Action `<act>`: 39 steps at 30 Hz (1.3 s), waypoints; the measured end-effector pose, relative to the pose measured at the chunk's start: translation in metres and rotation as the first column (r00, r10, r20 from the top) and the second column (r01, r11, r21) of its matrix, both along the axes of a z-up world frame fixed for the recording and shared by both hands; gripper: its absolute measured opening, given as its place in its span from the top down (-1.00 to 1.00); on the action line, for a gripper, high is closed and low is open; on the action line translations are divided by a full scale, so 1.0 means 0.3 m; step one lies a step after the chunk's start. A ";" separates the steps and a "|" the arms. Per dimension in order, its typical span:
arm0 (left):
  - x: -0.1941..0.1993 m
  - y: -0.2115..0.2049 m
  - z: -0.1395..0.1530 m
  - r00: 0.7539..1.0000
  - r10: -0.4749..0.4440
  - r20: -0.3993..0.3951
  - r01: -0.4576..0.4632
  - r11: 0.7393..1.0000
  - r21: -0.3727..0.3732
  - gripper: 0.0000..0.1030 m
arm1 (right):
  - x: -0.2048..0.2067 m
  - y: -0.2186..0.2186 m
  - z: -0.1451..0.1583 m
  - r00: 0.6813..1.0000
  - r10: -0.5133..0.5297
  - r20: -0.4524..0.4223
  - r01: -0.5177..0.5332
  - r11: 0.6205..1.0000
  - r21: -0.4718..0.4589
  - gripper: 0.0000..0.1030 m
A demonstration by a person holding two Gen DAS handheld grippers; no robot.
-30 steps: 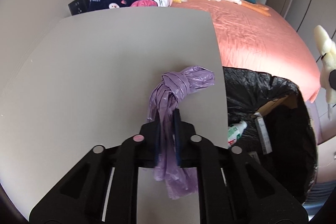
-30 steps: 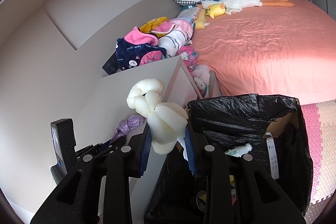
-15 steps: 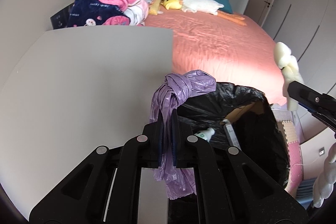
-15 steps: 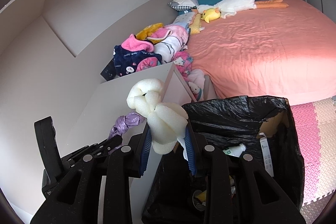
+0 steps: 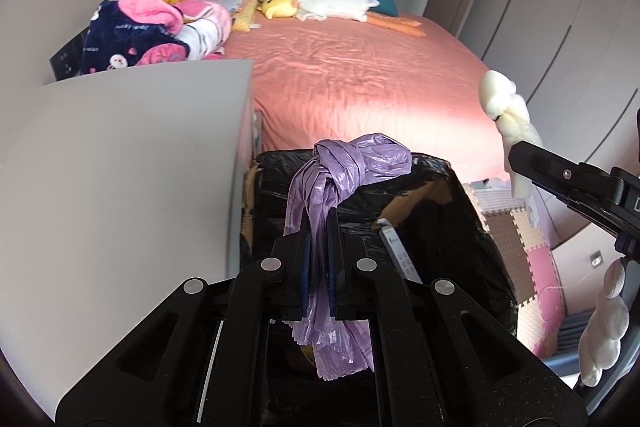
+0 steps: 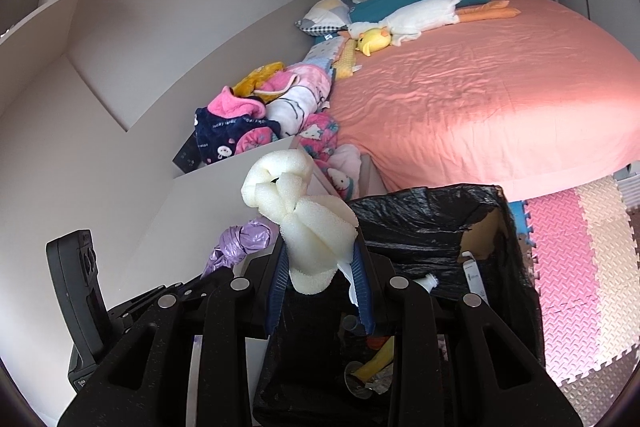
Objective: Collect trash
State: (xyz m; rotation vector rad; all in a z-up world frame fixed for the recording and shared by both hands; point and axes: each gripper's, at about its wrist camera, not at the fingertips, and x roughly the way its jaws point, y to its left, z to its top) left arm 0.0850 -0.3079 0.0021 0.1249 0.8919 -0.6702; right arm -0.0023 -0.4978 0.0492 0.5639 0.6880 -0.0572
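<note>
My left gripper (image 5: 319, 227) is shut on a knotted purple plastic bag (image 5: 344, 171) and holds it over the black-lined trash bin (image 5: 472, 227). My right gripper (image 6: 320, 263) is shut on a knotted white foam strip (image 6: 304, 211) above the same bin (image 6: 424, 223). The foam strip (image 5: 508, 119) and the right gripper also show at the right of the left wrist view. The purple bag (image 6: 240, 243) shows at the left of the right wrist view. The bin holds a white bottle (image 6: 428, 282), a paper slip and other trash.
A grey cabinet top (image 5: 120, 167) stands left of the bin. A bed with a pink sheet (image 6: 480, 99) lies behind it, with clothes (image 5: 152, 31), pillows and plush toys at its head. Pink foam floor mats (image 6: 580, 267) lie to the right.
My left gripper has carried the purple bag rightward off the cabinet top to over the bin. My right gripper has held the foam strip above the bin, shifting only slightly.
</note>
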 end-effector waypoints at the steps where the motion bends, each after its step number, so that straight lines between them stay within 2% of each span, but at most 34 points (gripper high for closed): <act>1: -0.005 -0.009 -0.001 1.000 -0.011 -0.003 0.011 1.000 -0.002 0.90 | -0.006 -0.007 -0.001 1.000 -0.007 -0.001 0.007 1.000 0.000 0.39; 10: -0.039 -0.090 -0.028 0.994 -0.101 -0.046 0.100 0.995 -0.008 0.90 | -0.046 -0.069 -0.010 0.997 -0.067 -0.025 0.067 0.998 -0.004 0.36; 11: -0.041 -0.094 -0.033 0.992 -0.115 -0.054 0.115 0.993 -0.008 0.86 | -0.049 -0.073 -0.010 0.997 -0.073 -0.028 0.073 0.997 -0.006 0.33; 12: -0.040 -0.102 -0.044 0.988 -0.133 -0.076 0.134 0.991 0.004 0.76 | -0.051 -0.078 -0.010 0.996 -0.080 -0.029 0.080 0.997 -0.007 0.15; 13: -0.034 -0.108 -0.056 0.985 -0.138 -0.103 0.142 0.990 0.027 0.26 | -0.053 -0.083 -0.009 0.996 -0.088 -0.035 0.088 0.996 -0.011 -0.20; 14: -0.026 -0.115 -0.068 0.982 -0.136 -0.130 0.145 0.988 0.058 -0.75 | -0.057 -0.086 -0.005 0.993 -0.106 -0.043 0.105 0.994 -0.015 -0.38; 15: -0.023 -0.112 -0.071 0.984 -0.122 -0.126 0.132 0.989 0.073 -0.86 | -0.062 -0.088 -0.001 0.991 -0.128 -0.044 0.127 0.992 -0.019 -0.59; 18: -0.026 -0.091 -0.043 0.995 -0.086 -0.052 0.089 0.994 0.057 -0.87 | -0.072 -0.093 0.007 0.988 -0.151 -0.030 0.151 0.988 -0.025 -0.62; 20: -0.023 -0.073 -0.026 0.997 -0.066 -0.037 0.067 0.997 0.033 -0.87 | -0.070 -0.094 0.000 0.988 -0.152 -0.036 0.151 0.988 -0.021 -0.62; 24: -0.025 -0.055 -0.005 0.999 -0.047 0.006 0.047 0.998 0.032 -0.87 | -0.062 -0.086 -0.019 0.989 -0.140 -0.048 0.139 0.990 -0.018 -0.62; 39: -0.016 -0.040 0.012 0.998 -0.064 0.004 0.064 0.998 0.000 -0.87 | -0.061 -0.055 -0.005 0.992 -0.123 -0.040 0.122 0.992 -0.042 -0.62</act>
